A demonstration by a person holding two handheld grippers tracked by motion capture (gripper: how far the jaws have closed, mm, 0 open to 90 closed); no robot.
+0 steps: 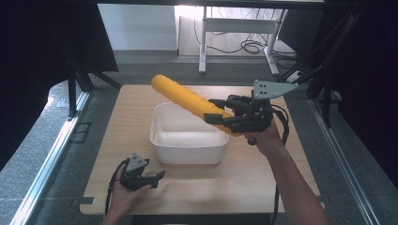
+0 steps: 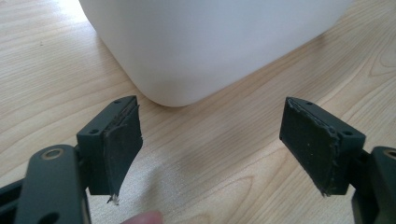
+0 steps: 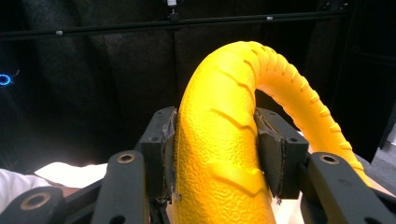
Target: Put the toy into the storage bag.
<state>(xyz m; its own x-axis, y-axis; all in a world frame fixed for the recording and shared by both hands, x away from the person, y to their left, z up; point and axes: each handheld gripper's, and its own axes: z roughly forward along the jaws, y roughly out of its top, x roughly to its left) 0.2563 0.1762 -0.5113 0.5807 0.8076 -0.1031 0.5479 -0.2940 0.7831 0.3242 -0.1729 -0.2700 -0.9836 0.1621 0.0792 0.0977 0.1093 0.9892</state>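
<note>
Right gripper view: the right gripper [image 3: 217,154] has its jaws clamped on a yellow ridged tube [image 3: 224,140], which runs forward, raised over the white tub [image 1: 187,140], presumably for lowering in. The left gripper [image 2: 219,149] rests spread wide and empty, tub just ahead.

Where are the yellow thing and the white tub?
yellow thing [image 1: 185,97], high view, middle of its ridged body.
white tub [image 1: 188,155], high view, near outer wall.

I see a pale wood-grain table [image 2: 56,70], matt and smooth. The white tub [image 2: 210,42] looks like smooth plastic with a soft sheen. My yellow tube [image 3: 219,154] is pebbled and ribbed, slightly glossy. The black pads [image 2: 123,147] look rough, frayed at their edges.
</note>
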